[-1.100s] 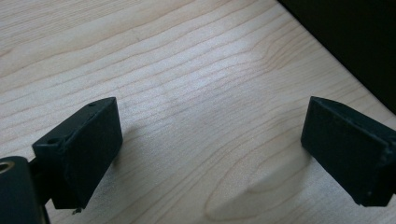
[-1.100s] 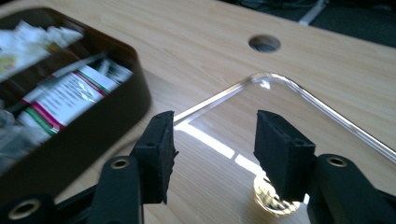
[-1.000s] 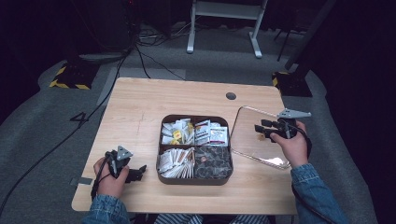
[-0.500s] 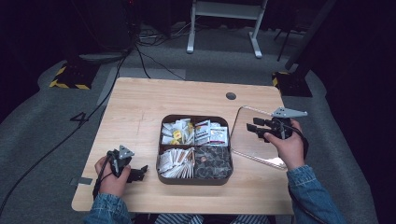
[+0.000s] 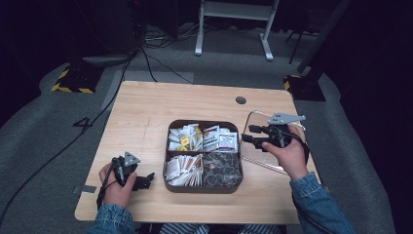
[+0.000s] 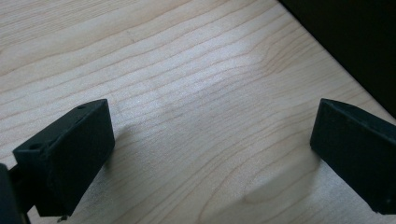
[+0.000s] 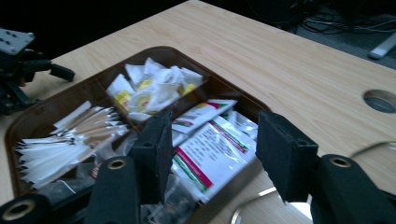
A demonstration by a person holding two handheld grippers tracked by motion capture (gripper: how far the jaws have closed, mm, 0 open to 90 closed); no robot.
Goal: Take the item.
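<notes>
1. The left gripper [image 5: 146, 179] lies low on the wooden table [image 5: 146, 117], just left of the brown tray [image 5: 204, 187]. Its jaws stand wide apart, with bare wood between them in the left gripper view, and they hold nothing.
2. The right gripper [image 5: 249, 134] hovers at the tray's right rim, above the clear lid [image 5: 253, 158] that lies on the table beside the tray. Its jaws have just been opening; they stand partly apart with nothing between them.
3. In the right gripper view the jaws point at the white printed sachets [image 7: 210, 149] in the tray's near compartment, not touching them.
4. The tray has 4 compartments: white and yellow packets [image 5: 184, 139], printed sachets, a bundle of paper sticks [image 5: 182, 168], and dark packets [image 5: 221, 168].
5. The tray sits in the middle of the table, between the 2 hands.
</notes>
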